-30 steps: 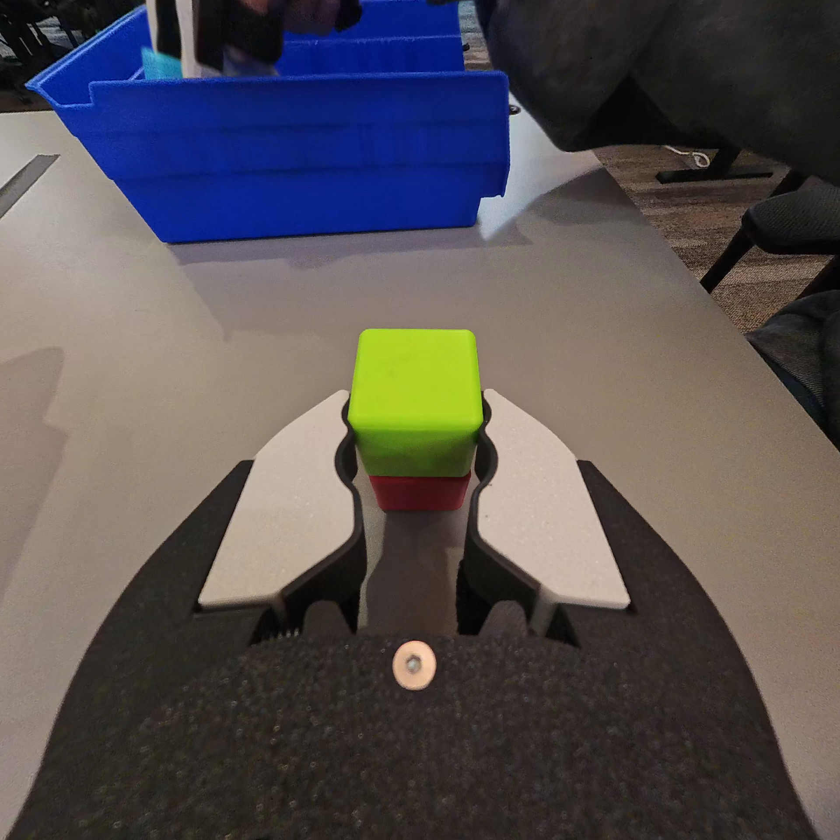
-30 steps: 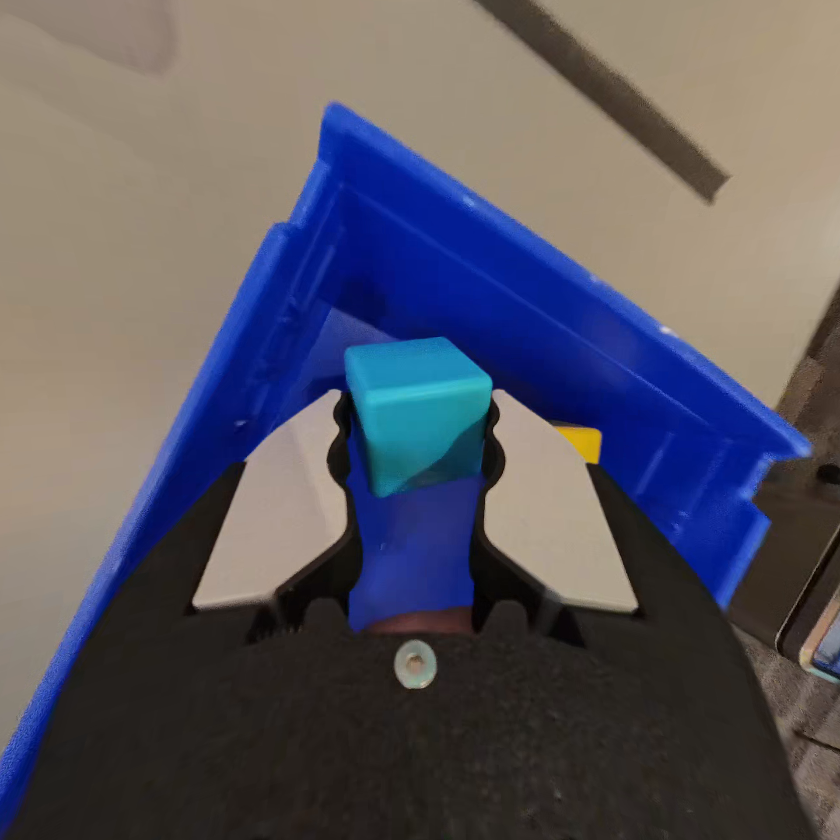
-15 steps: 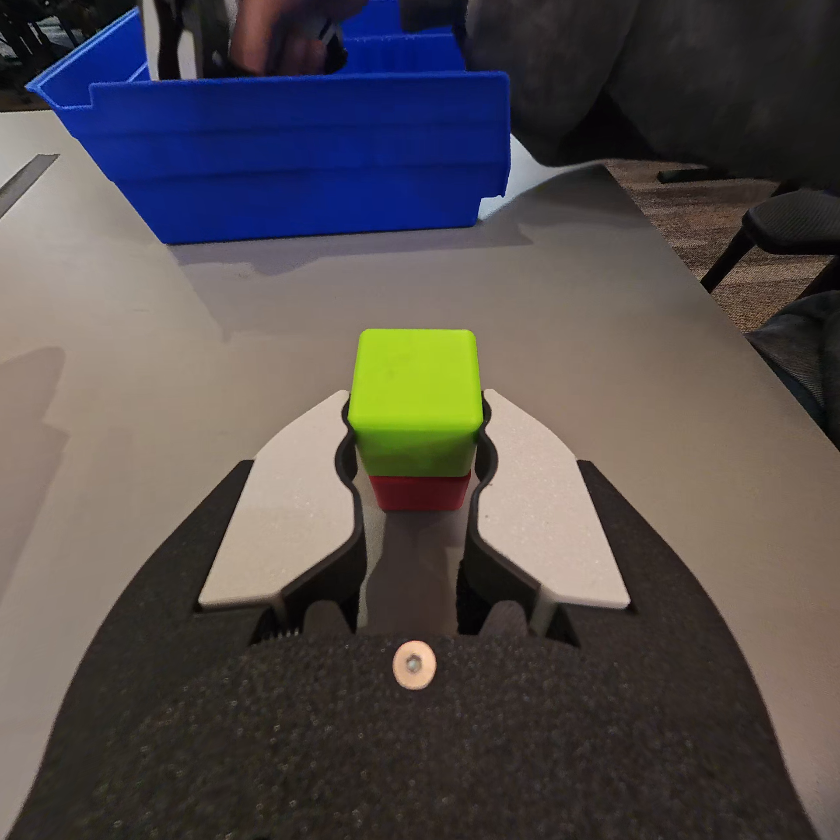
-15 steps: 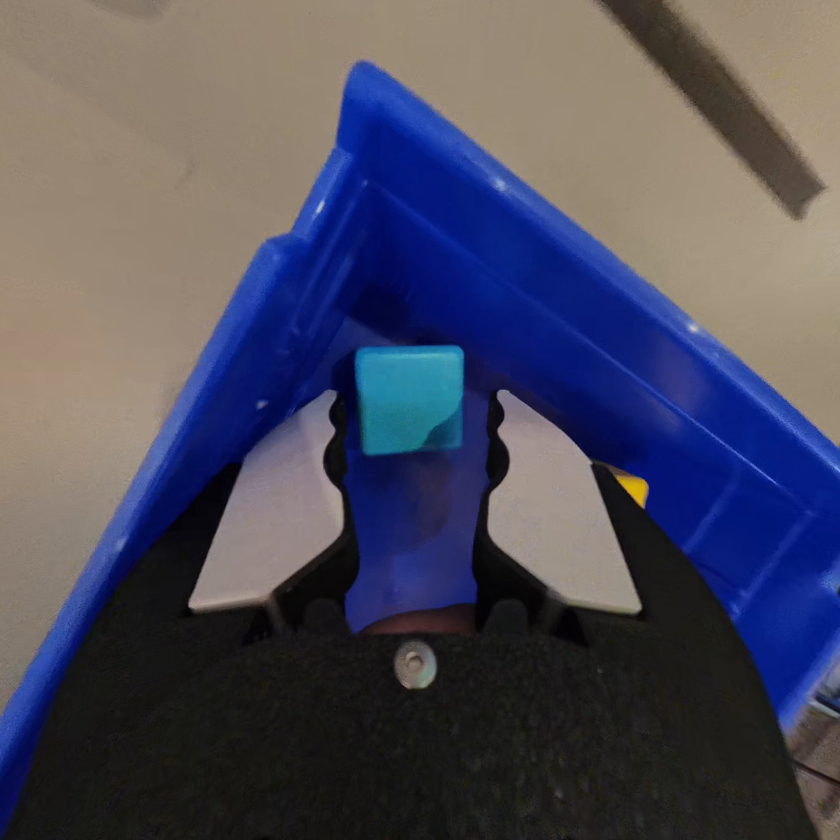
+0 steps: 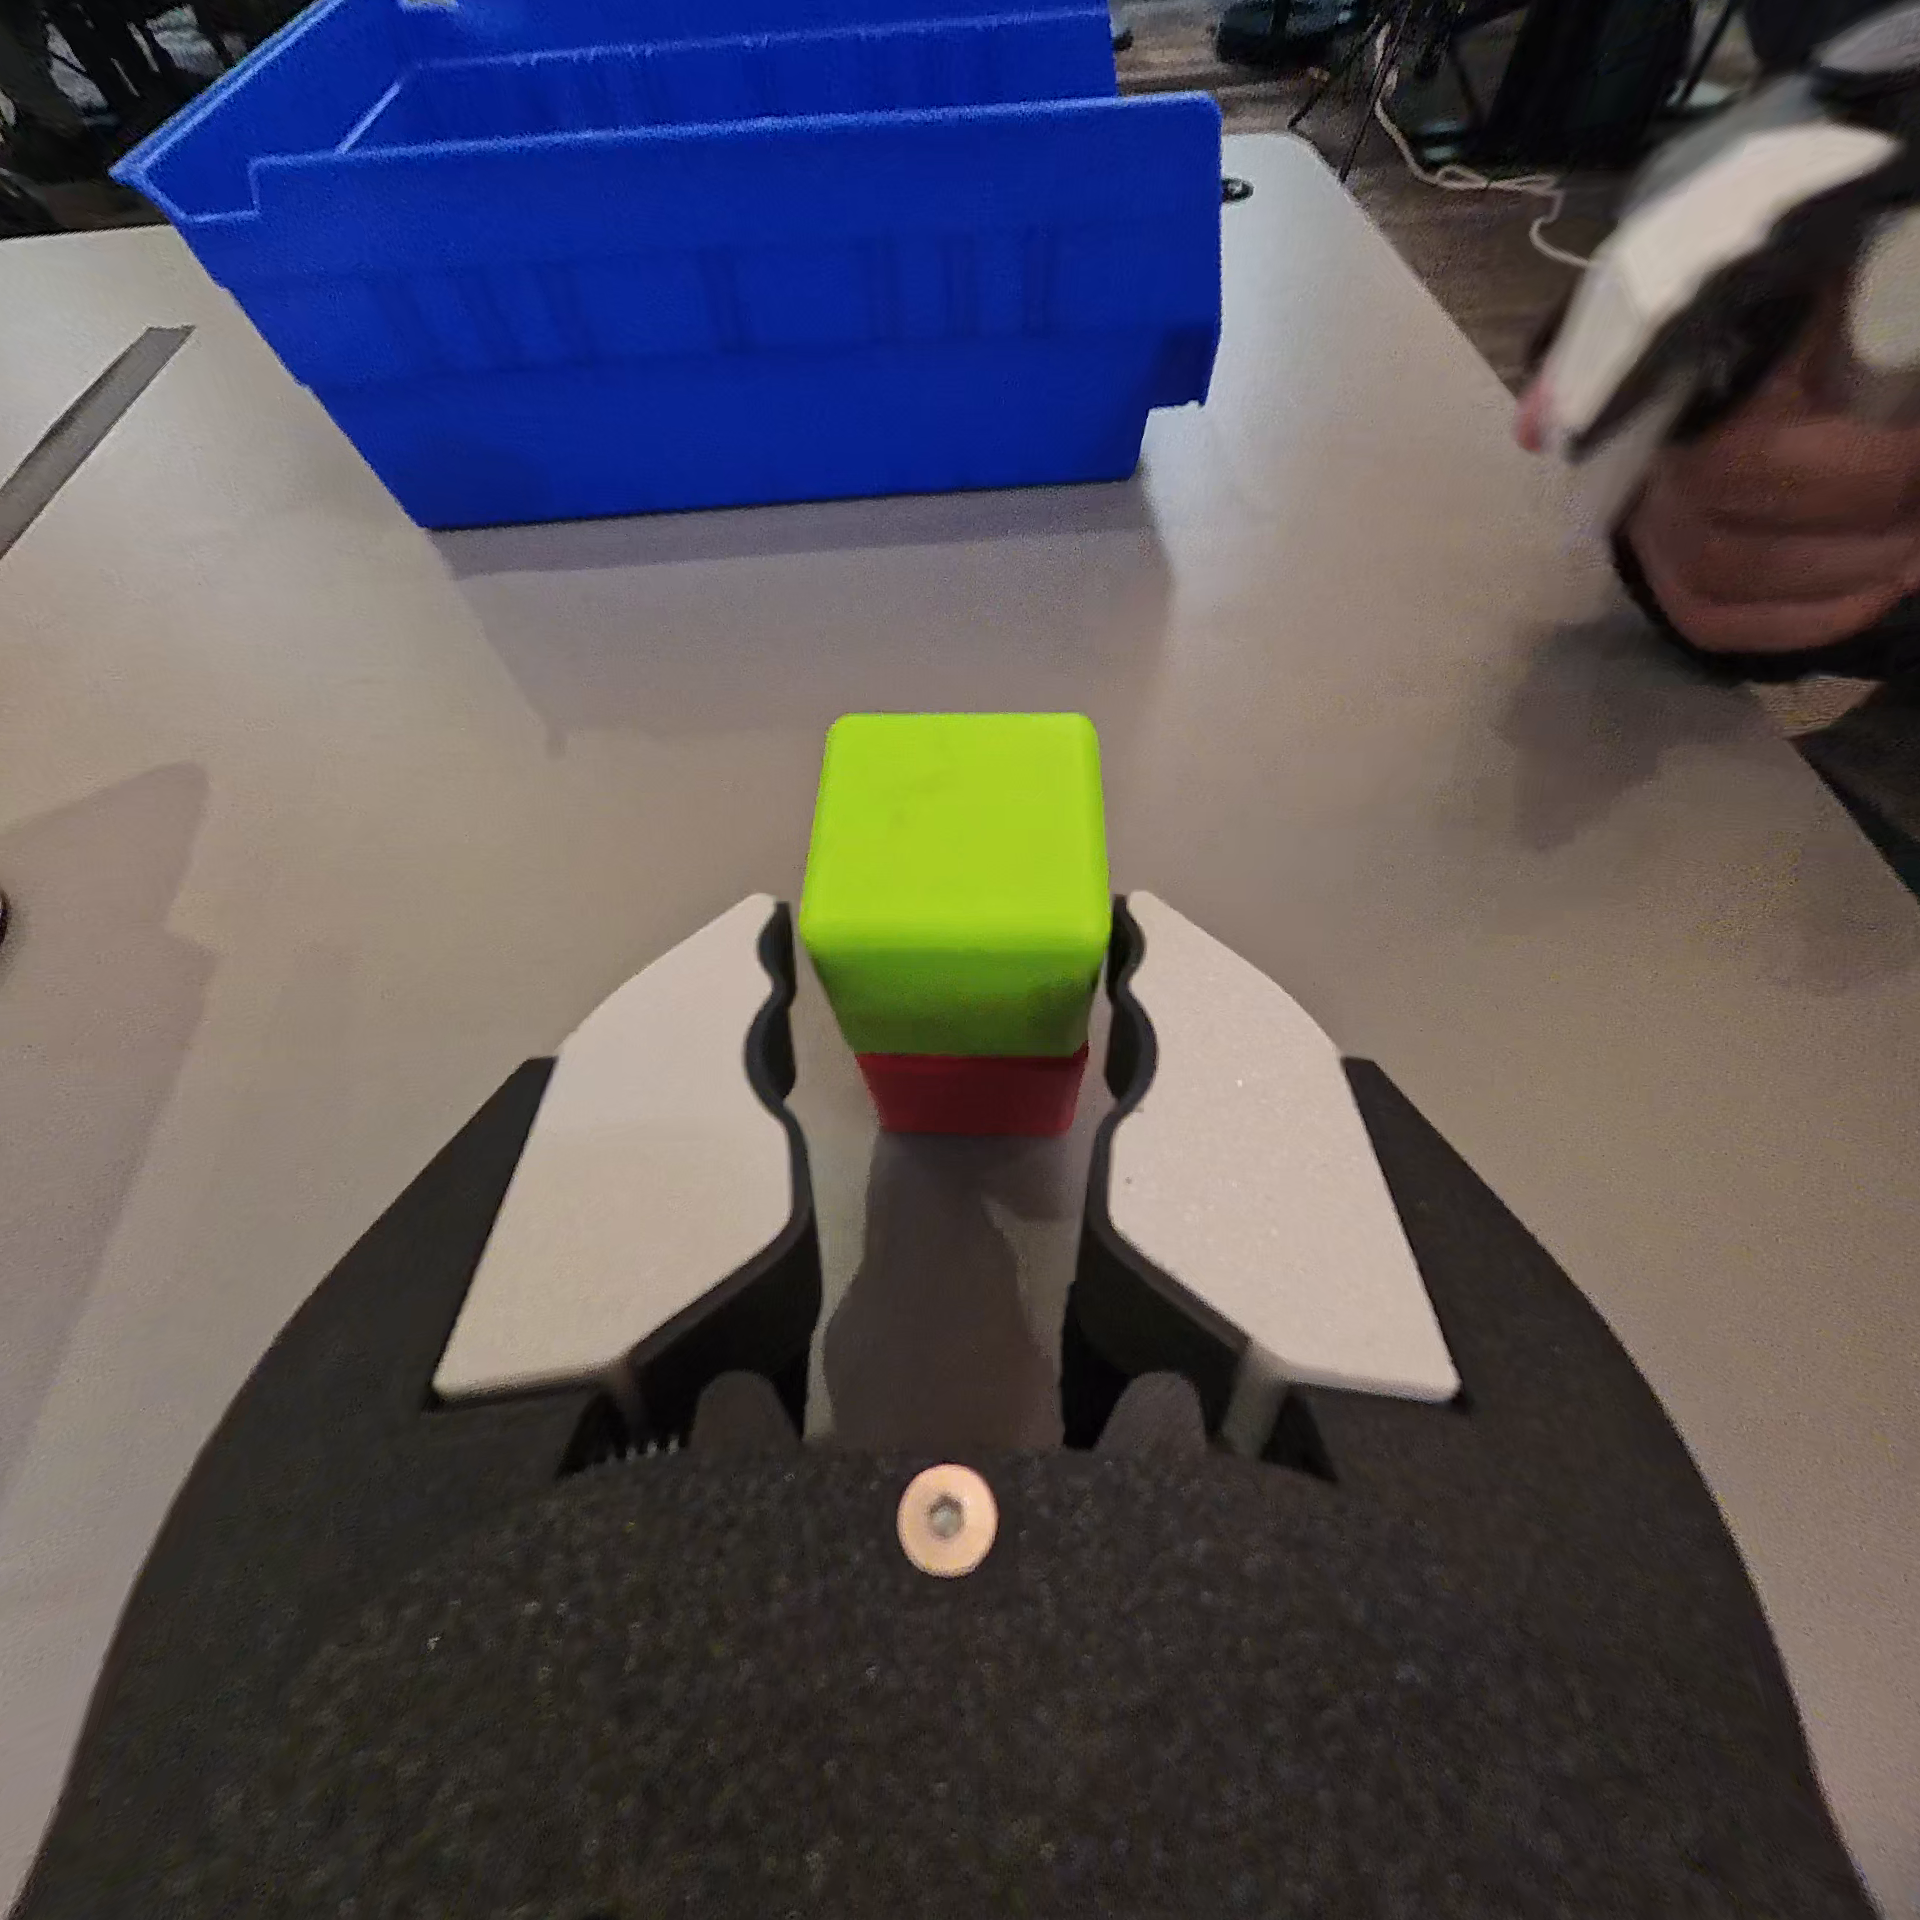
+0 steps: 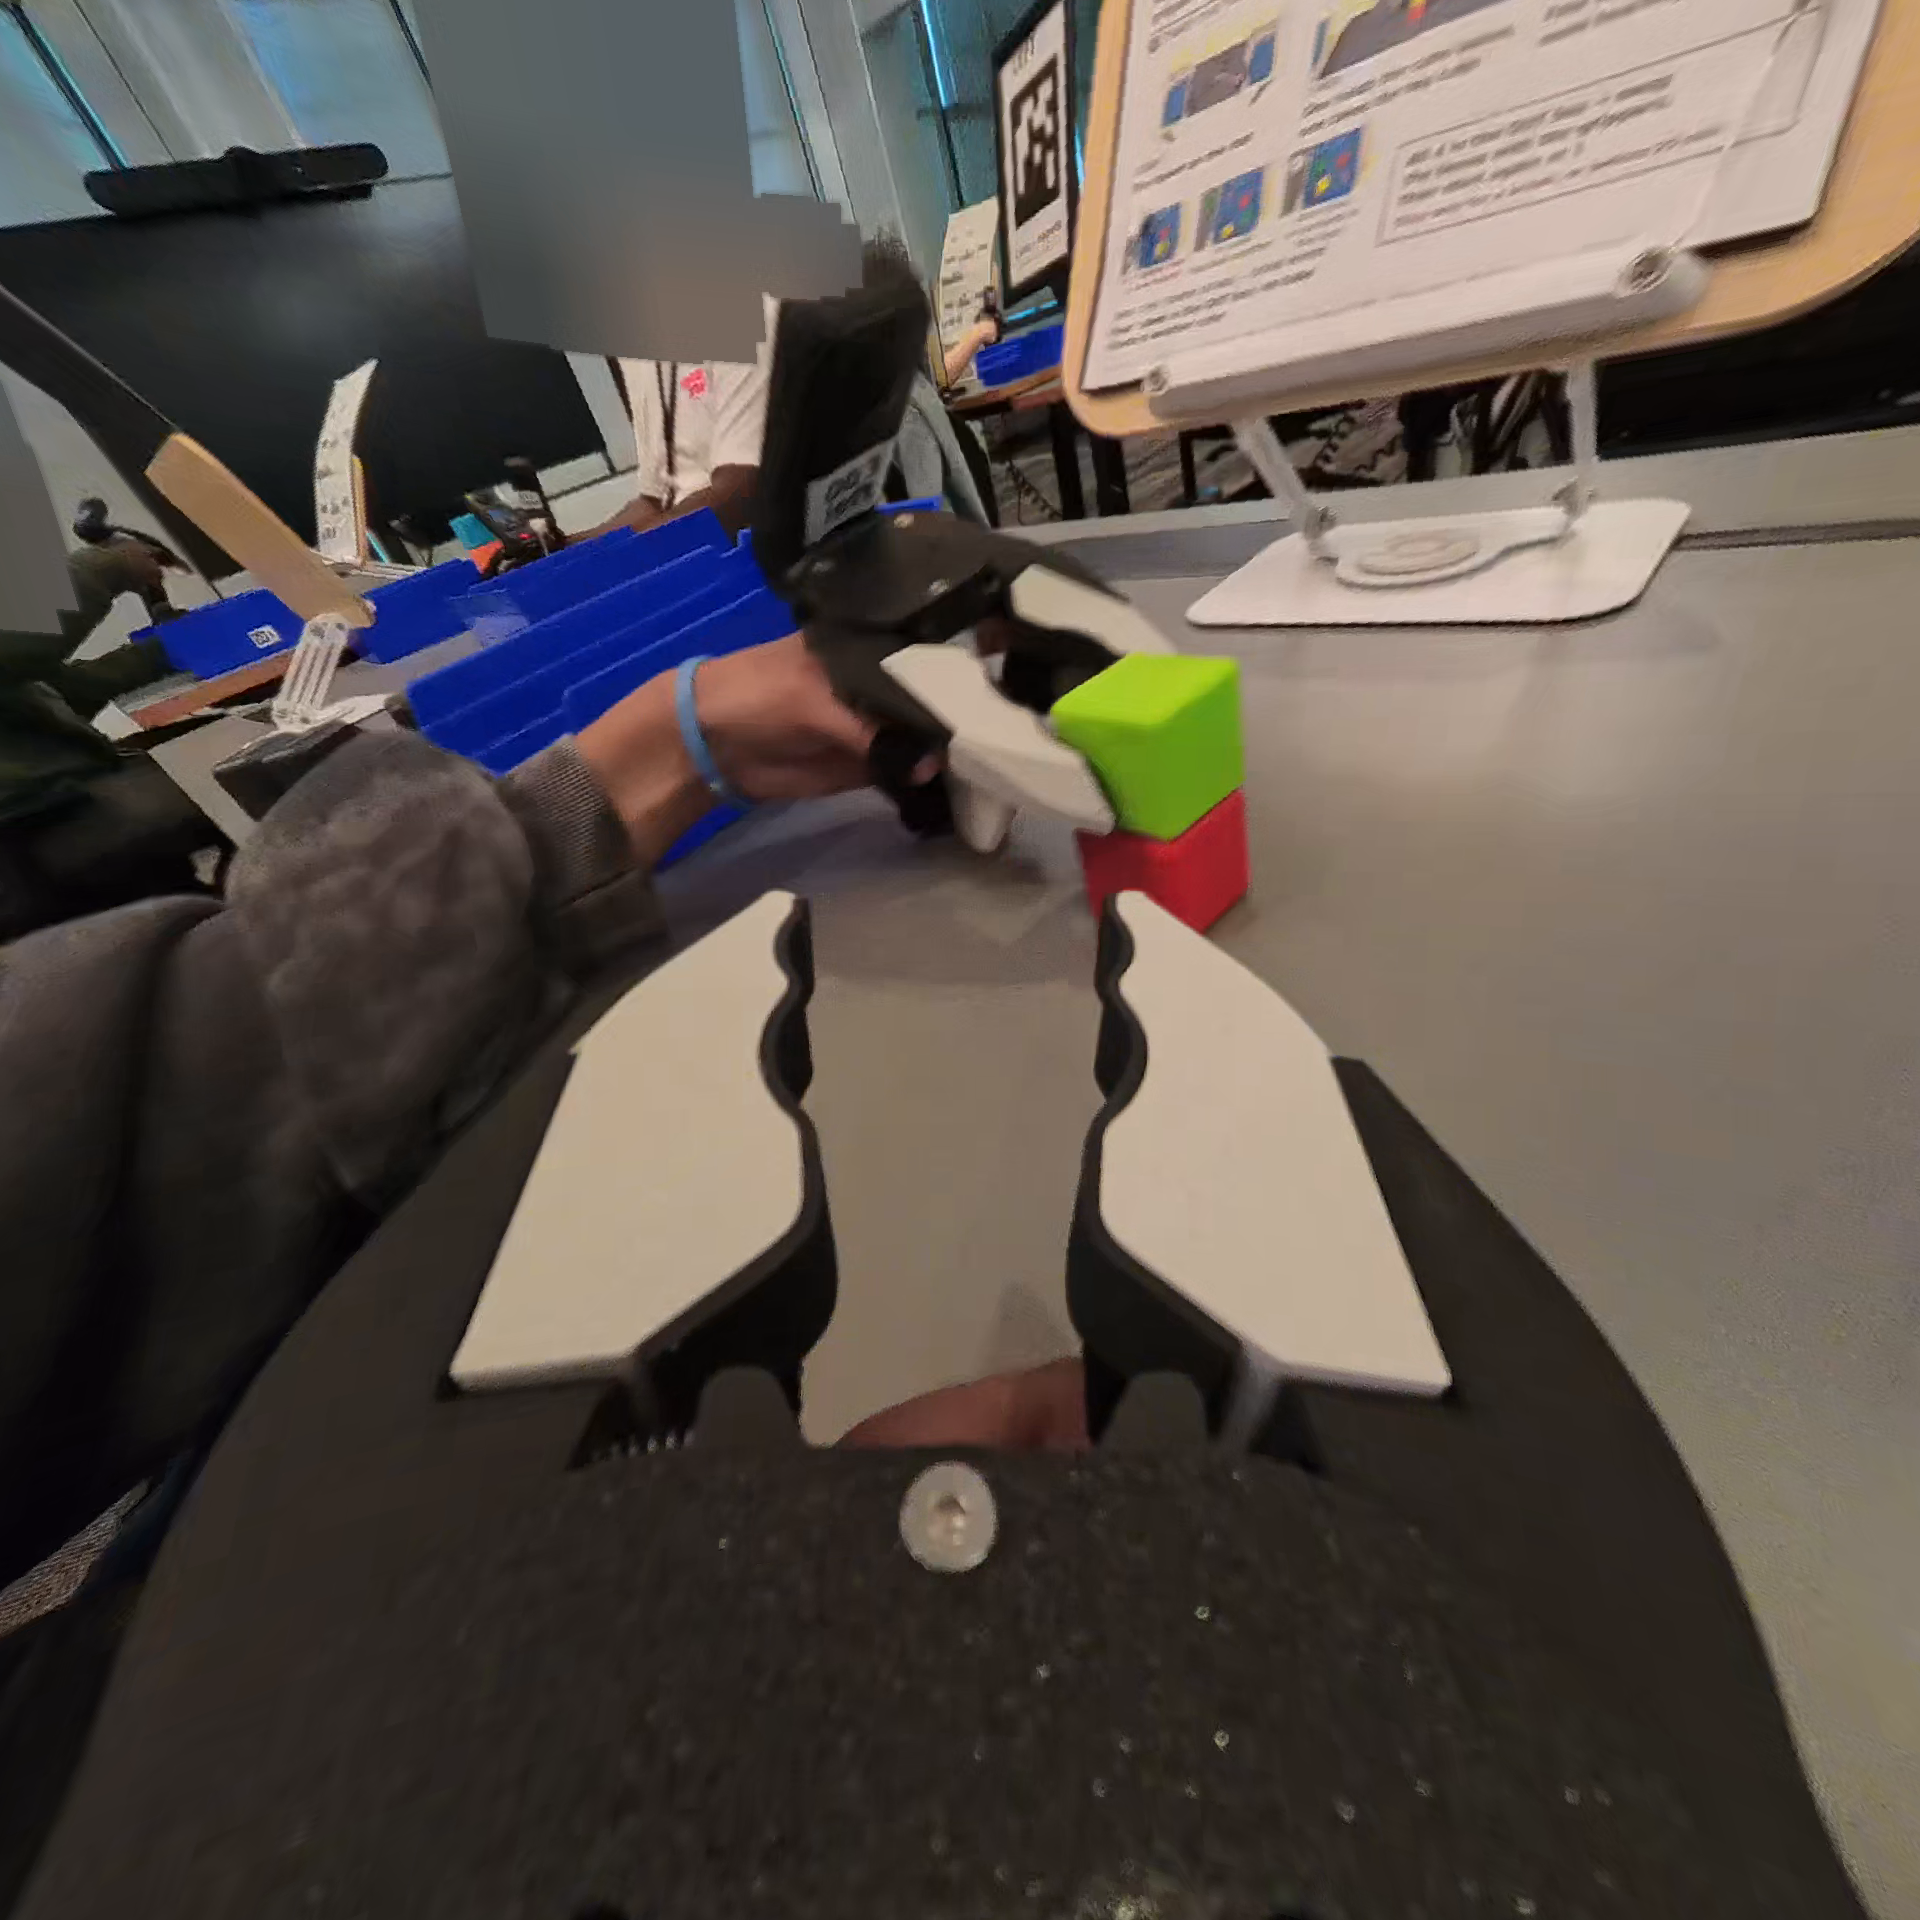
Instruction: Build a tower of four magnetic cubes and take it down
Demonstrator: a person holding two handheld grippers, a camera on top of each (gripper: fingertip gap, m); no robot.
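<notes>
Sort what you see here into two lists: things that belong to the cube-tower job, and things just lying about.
Job:
green cube, stacked on the red cube
left gripper, jaws around the green cube
right gripper, open, empty
blue bin, contents hidden

Lying about:
paper stand on the table
far blue bins

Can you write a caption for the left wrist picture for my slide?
Left gripper clamps a green cube stacked on a red cube.
</notes>
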